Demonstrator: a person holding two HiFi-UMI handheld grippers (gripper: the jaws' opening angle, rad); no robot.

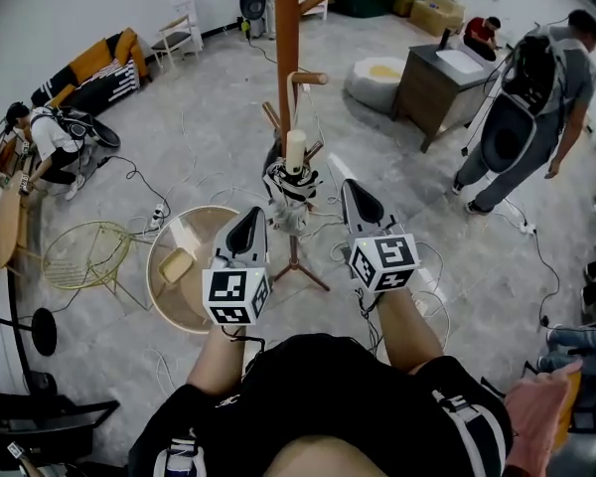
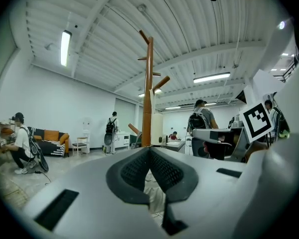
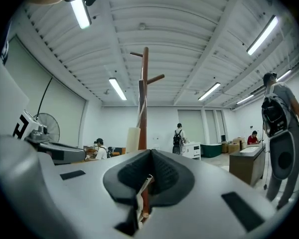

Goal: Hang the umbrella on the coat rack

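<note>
With the jaws of both together, my left gripper (image 1: 249, 217) and right gripper (image 1: 354, 193) could bump the folded black-and-white patterned umbrella (image 1: 288, 185) off the brown wooden coat rack (image 1: 287, 38).

Premises: a large studio hall is serving as a mock home. A sofa (image 1: 84, 78) is standing far left, a washbasin cabinet (image 1: 432, 92) far right, a coat rack (image 1: 287, 58) centre. Cables (image 1: 139, 179) are trailing over the concrete floor (image 1: 427, 202), and strip lights (image 3: 117, 89) are running overhead.
</note>
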